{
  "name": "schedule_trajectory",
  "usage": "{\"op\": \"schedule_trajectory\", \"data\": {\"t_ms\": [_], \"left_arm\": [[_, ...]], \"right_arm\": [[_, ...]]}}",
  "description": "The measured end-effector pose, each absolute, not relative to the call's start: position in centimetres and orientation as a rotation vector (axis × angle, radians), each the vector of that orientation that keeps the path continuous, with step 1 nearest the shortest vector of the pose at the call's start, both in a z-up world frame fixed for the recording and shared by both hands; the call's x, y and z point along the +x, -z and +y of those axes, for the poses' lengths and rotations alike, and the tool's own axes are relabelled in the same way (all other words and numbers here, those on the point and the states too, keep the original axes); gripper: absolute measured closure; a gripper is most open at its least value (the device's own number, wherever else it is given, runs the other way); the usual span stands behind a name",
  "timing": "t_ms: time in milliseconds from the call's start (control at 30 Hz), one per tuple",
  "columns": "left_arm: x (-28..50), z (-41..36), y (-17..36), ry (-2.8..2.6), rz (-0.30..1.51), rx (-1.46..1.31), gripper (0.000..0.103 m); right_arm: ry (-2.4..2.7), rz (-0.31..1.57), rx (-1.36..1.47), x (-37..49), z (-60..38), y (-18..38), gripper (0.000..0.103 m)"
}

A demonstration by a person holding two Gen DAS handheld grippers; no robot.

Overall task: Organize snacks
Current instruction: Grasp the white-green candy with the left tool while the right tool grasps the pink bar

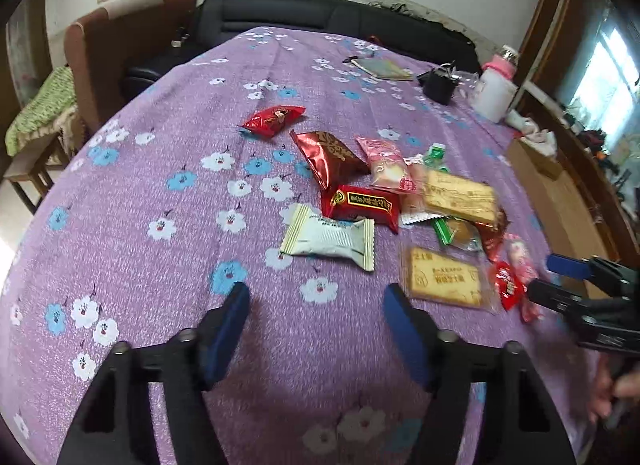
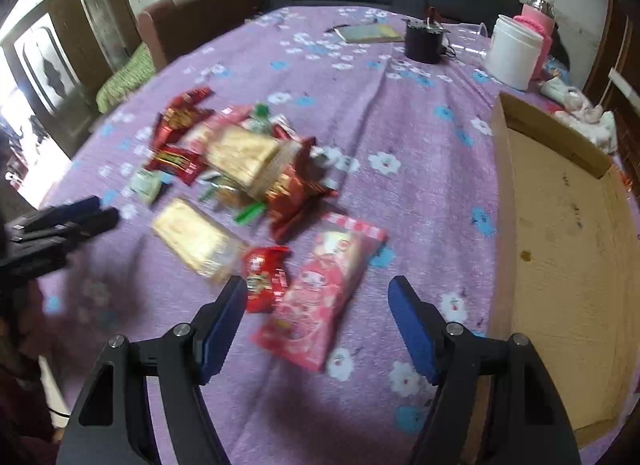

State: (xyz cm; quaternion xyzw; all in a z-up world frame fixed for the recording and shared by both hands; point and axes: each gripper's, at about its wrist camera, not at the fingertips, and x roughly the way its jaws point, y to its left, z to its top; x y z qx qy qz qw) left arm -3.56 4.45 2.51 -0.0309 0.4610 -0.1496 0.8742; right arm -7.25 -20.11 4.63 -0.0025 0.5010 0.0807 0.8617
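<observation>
On the purple flower-print cloth of the surface (image 1: 168,169), the left gripper (image 1: 316,307) has its jaws apart and empty over bare cloth. A pale green-white wrapped snack (image 1: 330,239) lies just ahead of them, and the loose heap of wrapped snacks (image 1: 416,193) lies ahead and to their right. The right gripper (image 2: 318,299) also has its jaws apart, touching nothing; a pink cartoon-print snack packet (image 2: 320,297) lies between and just ahead of them, a small red packet (image 2: 266,277) by the left jaw. An open brown cardboard box (image 2: 560,245) stands beside the right jaw.

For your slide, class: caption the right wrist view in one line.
Open right gripper poised above a pink snack packet on the purple floral tablecloth, cardboard box alongside.
</observation>
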Motion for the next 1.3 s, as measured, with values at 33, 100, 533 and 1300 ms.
{"op": "schedule_trajectory", "data": {"t_ms": [33,100,533,1300], "left_arm": [[-3.5,4.7,-2.4,0.313,0.968,-0.074,0.034],[-2.8,5.2,-2.2,0.308,0.984,-0.116,0.034],[1.4,2.0,-1.2,0.211,0.991,0.023,0.019],[-2.9,1.3,-5.6,0.36,0.887,-0.015,0.07]], "right_arm": [[-0.171,1.058,-0.006,-7.1,-20.1,-4.4,0.032],[-0.157,1.076,-0.009,-6.6,-20.0,-3.9,0.038],[-0.145,1.042,0.015,-7.0,-20.3,-3.6,0.078],[-0.191,0.929,0.135,-9.3,-22.3,-7.2,0.078]]}}
